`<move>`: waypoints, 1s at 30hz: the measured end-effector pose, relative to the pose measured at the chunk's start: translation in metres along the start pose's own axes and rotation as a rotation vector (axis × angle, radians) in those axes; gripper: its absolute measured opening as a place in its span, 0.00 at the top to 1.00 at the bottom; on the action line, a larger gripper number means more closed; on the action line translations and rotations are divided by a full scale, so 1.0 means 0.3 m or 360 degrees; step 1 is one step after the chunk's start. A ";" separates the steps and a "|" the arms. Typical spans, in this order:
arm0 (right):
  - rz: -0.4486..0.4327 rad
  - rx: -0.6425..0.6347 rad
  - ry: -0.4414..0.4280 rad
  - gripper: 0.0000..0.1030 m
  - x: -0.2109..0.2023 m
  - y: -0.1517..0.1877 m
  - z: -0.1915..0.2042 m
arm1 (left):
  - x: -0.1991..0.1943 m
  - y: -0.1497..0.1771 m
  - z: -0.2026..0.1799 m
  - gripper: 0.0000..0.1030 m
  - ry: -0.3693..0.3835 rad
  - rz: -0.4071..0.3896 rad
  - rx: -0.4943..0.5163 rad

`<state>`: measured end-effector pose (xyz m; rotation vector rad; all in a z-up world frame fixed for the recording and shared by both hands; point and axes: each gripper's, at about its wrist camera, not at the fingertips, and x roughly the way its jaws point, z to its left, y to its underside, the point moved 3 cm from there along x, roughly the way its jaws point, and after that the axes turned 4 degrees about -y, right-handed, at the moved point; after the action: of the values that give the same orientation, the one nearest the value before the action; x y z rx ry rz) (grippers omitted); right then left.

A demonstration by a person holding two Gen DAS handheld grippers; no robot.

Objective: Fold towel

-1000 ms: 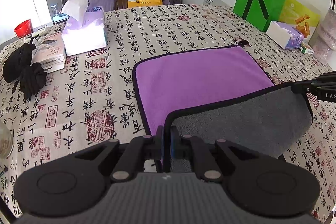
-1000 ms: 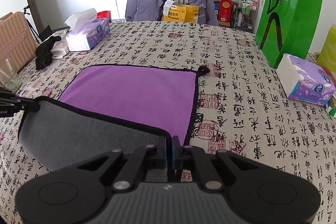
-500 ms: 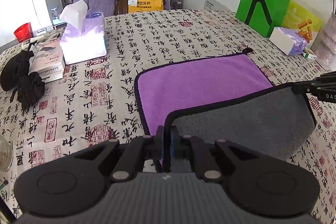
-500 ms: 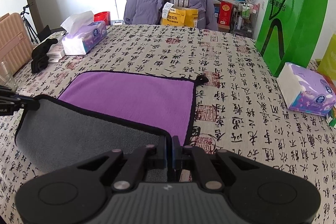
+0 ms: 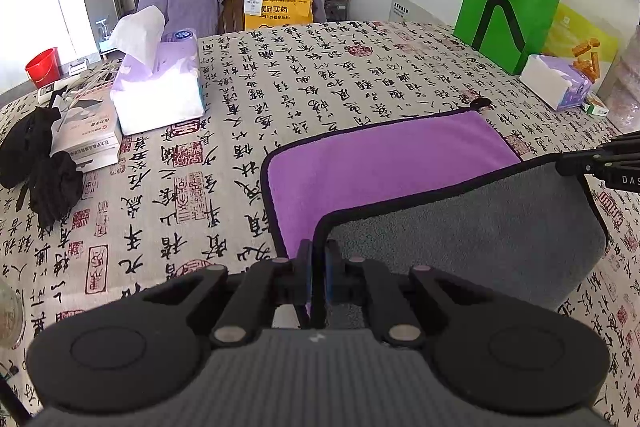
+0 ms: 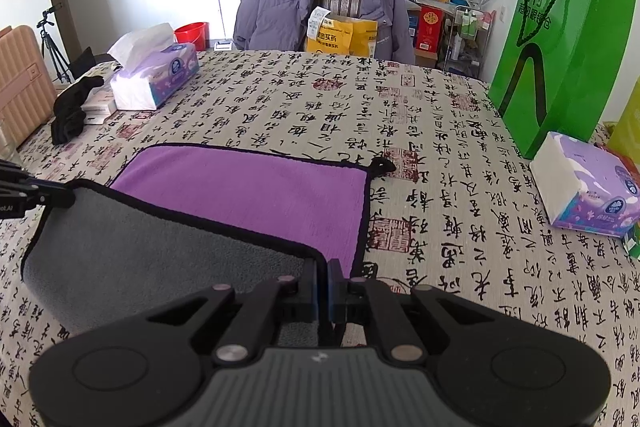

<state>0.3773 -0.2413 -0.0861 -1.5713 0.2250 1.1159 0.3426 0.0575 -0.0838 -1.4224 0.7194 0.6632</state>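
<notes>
The near edge of the towel (image 5: 384, 163), pinched at one corner by the left gripper (image 5: 318, 259) and at the other by the right gripper (image 6: 322, 279), is carried further over its purple half lying flat on the worktop (image 5: 304, 79), grey underside upward, so the first fold is judged about half made

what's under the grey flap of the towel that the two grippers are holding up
Under the raised grey flap lies the towel's purple face, flat on the patterned tablecloth. The left gripper and right gripper pinch its corners. What lies beneath the flap itself is hidden.
</notes>
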 end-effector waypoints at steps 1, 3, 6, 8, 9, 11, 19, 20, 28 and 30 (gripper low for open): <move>0.0000 -0.0001 0.0001 0.96 0.001 -0.001 0.000 | 0.005 -0.007 0.002 0.93 -0.0001 0.0001 0.0000; 0.0001 -0.0002 0.0001 0.96 0.005 -0.006 -0.001 | 0.009 -0.009 0.002 0.93 -0.0001 0.0001 0.0000; 0.0007 -0.0006 0.0002 0.96 0.024 -0.023 -0.007 | 0.016 -0.014 0.004 0.93 -0.0001 0.0004 0.0002; 0.0010 -0.0010 0.0002 0.96 0.036 -0.032 -0.012 | 0.022 -0.021 0.006 0.93 -0.0003 0.0004 0.0000; 0.0010 -0.0011 0.0002 0.96 0.040 -0.035 -0.014 | 0.025 -0.024 0.009 0.93 -0.0004 0.0004 -0.0001; 0.0011 -0.0014 0.0003 0.96 0.050 -0.043 -0.018 | 0.033 -0.032 0.014 0.93 -0.0006 0.0006 -0.0001; 0.0009 -0.0017 0.0000 0.96 0.065 -0.059 -0.028 | 0.067 -0.062 0.018 0.93 -0.0016 0.0006 0.0001; 0.0010 -0.0018 0.0002 0.96 0.065 -0.059 -0.028 | 0.067 -0.062 0.017 0.93 -0.0016 0.0005 0.0001; 0.0017 -0.0030 0.0002 0.96 0.105 -0.101 -0.047 | 0.098 -0.092 0.028 0.93 -0.0023 0.0008 0.0004; 0.0017 -0.0035 0.0002 0.96 0.119 -0.113 -0.053 | 0.111 -0.102 0.031 0.93 -0.0027 0.0008 0.0007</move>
<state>0.4271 -0.2287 -0.0915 -1.5918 0.2228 1.1293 0.3878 0.0649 -0.0901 -1.4098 0.7108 0.6763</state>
